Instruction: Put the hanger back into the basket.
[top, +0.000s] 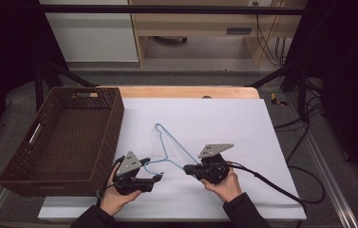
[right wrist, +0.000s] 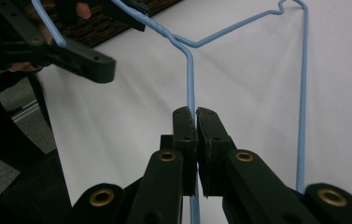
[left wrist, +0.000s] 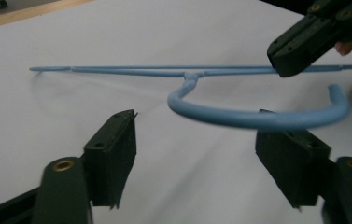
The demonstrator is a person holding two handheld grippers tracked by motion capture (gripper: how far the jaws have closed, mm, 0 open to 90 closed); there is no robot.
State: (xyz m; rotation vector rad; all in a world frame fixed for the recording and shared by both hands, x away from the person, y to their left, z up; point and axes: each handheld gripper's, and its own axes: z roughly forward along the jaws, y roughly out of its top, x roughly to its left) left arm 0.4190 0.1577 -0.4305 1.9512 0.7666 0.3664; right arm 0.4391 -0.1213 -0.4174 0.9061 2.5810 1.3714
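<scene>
A thin blue wire hanger (top: 176, 141) lies on the white sheet, its hook pointing toward the person's left hand. My right gripper (top: 187, 168) is shut on one of its wires near the neck; in the right gripper view the jaws (right wrist: 193, 114) clamp the blue wire (right wrist: 303, 93). My left gripper (top: 152, 170) is open, and in the left gripper view the curved hook (left wrist: 239, 119) runs across the gap between its jaws (left wrist: 197, 126), slightly above them and touching neither. The right gripper (left wrist: 304, 37) shows at the upper right there.
A brown wicker basket (top: 62, 137), with nothing in it, stands at the table's left side beside the white sheet (top: 224, 118). Cables trail off to the right across the floor. A wooden table edge runs along the back.
</scene>
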